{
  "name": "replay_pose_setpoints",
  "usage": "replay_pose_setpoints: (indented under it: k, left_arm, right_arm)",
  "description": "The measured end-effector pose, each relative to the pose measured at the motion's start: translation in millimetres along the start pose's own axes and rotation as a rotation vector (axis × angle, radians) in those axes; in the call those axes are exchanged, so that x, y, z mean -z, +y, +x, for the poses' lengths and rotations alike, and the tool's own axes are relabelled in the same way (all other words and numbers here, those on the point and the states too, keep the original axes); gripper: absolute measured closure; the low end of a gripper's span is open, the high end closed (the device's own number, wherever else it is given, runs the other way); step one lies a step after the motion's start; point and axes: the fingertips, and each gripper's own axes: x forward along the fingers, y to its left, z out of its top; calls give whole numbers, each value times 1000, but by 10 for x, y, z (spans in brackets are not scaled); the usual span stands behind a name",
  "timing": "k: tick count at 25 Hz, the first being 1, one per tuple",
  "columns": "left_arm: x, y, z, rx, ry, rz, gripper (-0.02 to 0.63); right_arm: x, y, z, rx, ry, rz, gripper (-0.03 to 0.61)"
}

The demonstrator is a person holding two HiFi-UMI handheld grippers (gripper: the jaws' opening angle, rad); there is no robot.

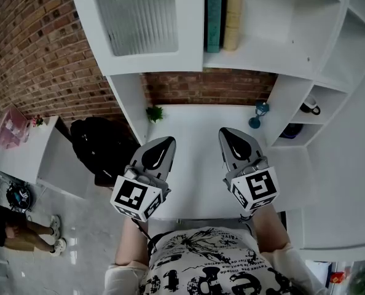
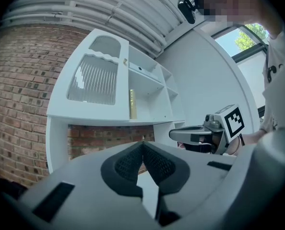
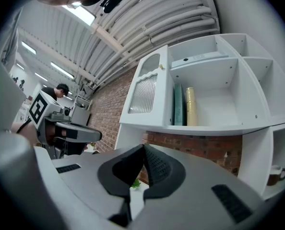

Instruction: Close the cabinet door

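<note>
The white cabinet door (image 1: 139, 17) with ribbed glass hangs at the upper left of the cabinet, with an open shelf of books (image 1: 222, 14) to its right. In the left gripper view the door (image 2: 94, 80) faces me, a small knob on its right edge. The right gripper view shows the door (image 3: 149, 90) edge-on beside the books; I cannot tell whether it sits flush. My left gripper (image 1: 168, 141) and right gripper (image 1: 224, 133) hover side by side over the white desk (image 1: 195, 183), well below the door. Both are shut and hold nothing. The tips (image 2: 143, 143) (image 3: 144, 146) meet.
A small green plant (image 1: 154, 112) and a blue ornament (image 1: 257, 117) stand at the back of the desk. A cup (image 1: 310, 107) sits in a right-hand cubby. A black bag (image 1: 102, 146) lies on the floor at left, and a person (image 1: 23, 235) stands further left.
</note>
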Motion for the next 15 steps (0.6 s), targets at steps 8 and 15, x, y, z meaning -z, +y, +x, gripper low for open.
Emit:
replay_pose_setpoints:
  k: [8, 15]
  left_arm:
    - [-7, 56, 12, -19, -25, -29, 600]
    - [-80, 147, -31, -43, -40, -15, 600]
  right_arm:
    - [60, -25, 2, -9, 6, -3, 566]
    - [38, -31, 25, -7, -4, 5, 565]
